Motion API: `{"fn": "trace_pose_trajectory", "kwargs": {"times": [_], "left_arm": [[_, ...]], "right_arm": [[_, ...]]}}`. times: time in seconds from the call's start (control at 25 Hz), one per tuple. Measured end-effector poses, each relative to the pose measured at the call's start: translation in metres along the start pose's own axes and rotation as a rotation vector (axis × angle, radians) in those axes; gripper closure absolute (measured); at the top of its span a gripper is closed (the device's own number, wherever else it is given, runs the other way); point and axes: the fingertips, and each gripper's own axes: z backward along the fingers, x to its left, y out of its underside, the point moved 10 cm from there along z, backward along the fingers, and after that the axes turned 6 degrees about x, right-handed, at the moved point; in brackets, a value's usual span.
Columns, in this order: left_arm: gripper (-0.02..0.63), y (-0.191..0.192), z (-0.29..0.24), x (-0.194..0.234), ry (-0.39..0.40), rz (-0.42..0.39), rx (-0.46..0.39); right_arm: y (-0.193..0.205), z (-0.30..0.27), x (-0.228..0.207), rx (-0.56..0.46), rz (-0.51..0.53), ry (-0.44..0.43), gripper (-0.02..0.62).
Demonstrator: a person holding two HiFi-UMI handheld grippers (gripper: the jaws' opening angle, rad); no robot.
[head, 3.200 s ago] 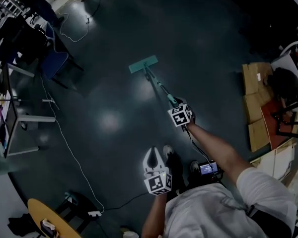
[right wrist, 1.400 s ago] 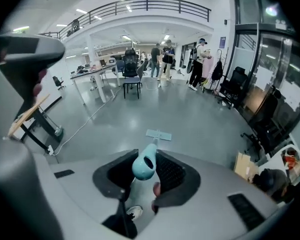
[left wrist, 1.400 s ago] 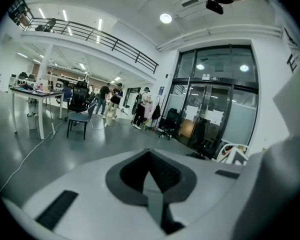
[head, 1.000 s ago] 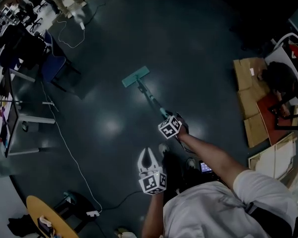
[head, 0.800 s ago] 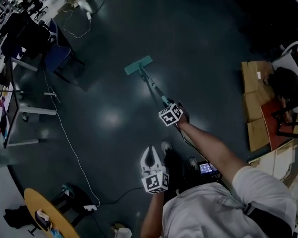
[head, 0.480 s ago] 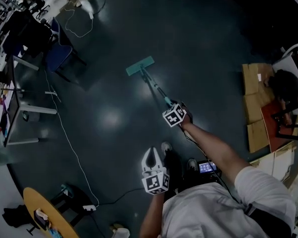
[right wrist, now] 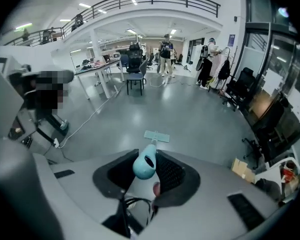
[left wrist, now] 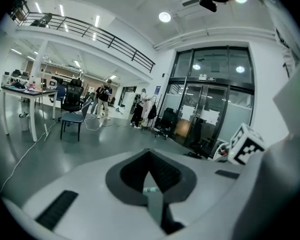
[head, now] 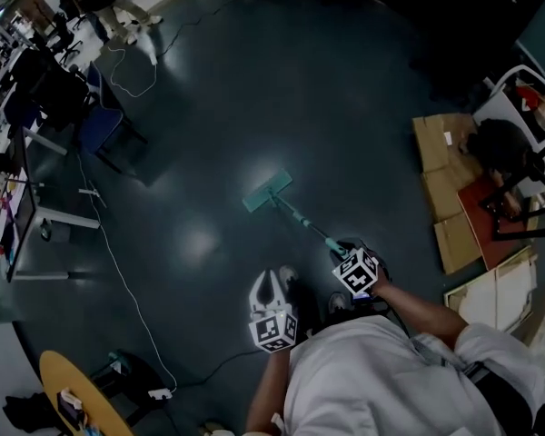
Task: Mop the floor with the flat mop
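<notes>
flat mop [head: 267, 192] drawn back nearer, right tongs [right wrist: 146, 170] clamped on it

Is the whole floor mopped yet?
Hard to tell: the floor shows no clear mopped patch. In hand: the right gripper grips the flat mop, its pad down on the floor; the left gripper is shut, empty. Likely left: the wide floor beyond.

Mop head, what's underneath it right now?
The mop head lies flat on the dark, shiny floor. The floor patch directly beneath it is covered, so its state cannot be seen.
</notes>
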Motion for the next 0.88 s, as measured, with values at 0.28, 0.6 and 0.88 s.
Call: {"fn": "trace_pose_trajectory", "kwargs": {"times": [0.28, 0.6, 0.88], "left_arm": [[0.601, 0.007, 0.036, -0.033, -0.013, -0.004, -0.044], [0.601, 0.019, 0.057, -0.051, -0.017, -0.019, -0.061], [0.6, 0.025, 0.068, -0.063, -0.007, -0.027, -0.065]], "right_arm": [[0.055, 0.1, 0.033, -0.151, 0.006, -0.008, 0.483], [0.078, 0.098, 0.051, -0.207, 0.04, 0.013, 0.483], [0.083, 0.097, 0.053, -0.236, 0.044, 0.001, 0.483]]}}
